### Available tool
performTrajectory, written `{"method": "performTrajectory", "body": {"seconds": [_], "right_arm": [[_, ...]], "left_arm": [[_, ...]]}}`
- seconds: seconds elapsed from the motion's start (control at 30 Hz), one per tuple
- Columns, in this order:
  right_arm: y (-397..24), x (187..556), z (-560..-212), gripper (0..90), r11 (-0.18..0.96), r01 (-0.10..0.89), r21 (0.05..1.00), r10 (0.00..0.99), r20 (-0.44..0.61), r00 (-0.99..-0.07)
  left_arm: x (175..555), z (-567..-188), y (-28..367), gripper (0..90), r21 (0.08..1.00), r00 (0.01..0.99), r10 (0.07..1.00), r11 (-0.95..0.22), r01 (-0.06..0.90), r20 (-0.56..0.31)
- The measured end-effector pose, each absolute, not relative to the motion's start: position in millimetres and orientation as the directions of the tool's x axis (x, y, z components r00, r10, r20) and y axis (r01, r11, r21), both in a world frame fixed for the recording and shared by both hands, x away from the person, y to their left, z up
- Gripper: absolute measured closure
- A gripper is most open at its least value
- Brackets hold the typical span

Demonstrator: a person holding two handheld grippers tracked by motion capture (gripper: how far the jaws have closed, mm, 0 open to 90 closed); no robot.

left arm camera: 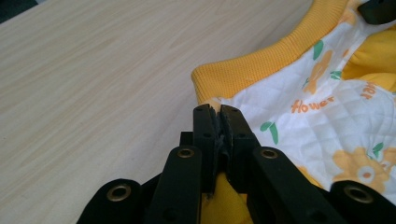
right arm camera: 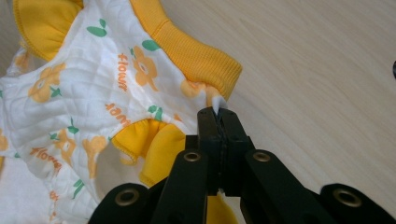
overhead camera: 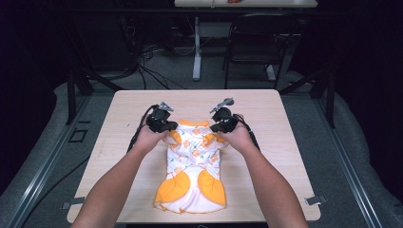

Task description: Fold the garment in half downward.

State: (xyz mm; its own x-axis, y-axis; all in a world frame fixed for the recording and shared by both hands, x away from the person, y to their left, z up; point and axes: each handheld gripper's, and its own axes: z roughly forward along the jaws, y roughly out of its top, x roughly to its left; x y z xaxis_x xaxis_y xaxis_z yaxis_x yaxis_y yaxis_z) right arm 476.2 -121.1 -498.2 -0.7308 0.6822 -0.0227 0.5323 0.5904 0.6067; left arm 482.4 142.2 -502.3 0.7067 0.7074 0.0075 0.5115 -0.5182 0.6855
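Lies flat at table (overhead camera: 123, 109) centre: small quilted dress (overhead camera: 192, 164), soft, light, limp. Pinched at its shoulders, 11 and 1 o'clock, by left gripper (left arm camera: 218, 112) and right gripper (right arm camera: 218, 113), both closed on cloth. Probably sags when lifted; best held beside yellow collar (left arm camera: 261, 65).

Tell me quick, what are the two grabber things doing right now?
Left gripper: closed, pinching the little flowery garment by its shoulder corner.
Right gripper: closed, pinching the garment's other shoulder corner.
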Motion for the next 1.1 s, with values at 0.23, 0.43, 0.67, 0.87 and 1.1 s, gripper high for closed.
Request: {"method": "performTrajectory", "body": {"seconds": [0.23,0.43,0.67,0.87,1.1], "right_arm": [[-116,475,-480,89.2,0.601,0.502,0.622,0.679,-0.065,-0.732],[-115,475,-470,89.2,0.606,0.483,0.632,0.676,-0.089,-0.732],[-117,476,-458,89.2,0.6,0.46,0.654,0.68,-0.115,-0.724],[-118,476,-445,89.2,0.59,0.438,0.678,0.689,-0.139,-0.711],[-120,474,-430,89.2,0.575,0.409,0.709,0.697,-0.162,-0.699]], "left_arm": [[482,-485,146,85.7,0.709,0.701,0.712,-0.508,0.489,0.027],[482,-476,148,85.6,0.725,0.705,0.709,-0.503,0.471,0.033],[481,-467,148,85.5,0.747,0.705,0.708,-0.49,0.449,0.04],[480,-455,146,85.5,0.766,0.703,0.708,-0.486,0.421,0.063],[477,-443,148,85.6,0.795,0.702,0.707,-0.472,0.381,0.083]]}}
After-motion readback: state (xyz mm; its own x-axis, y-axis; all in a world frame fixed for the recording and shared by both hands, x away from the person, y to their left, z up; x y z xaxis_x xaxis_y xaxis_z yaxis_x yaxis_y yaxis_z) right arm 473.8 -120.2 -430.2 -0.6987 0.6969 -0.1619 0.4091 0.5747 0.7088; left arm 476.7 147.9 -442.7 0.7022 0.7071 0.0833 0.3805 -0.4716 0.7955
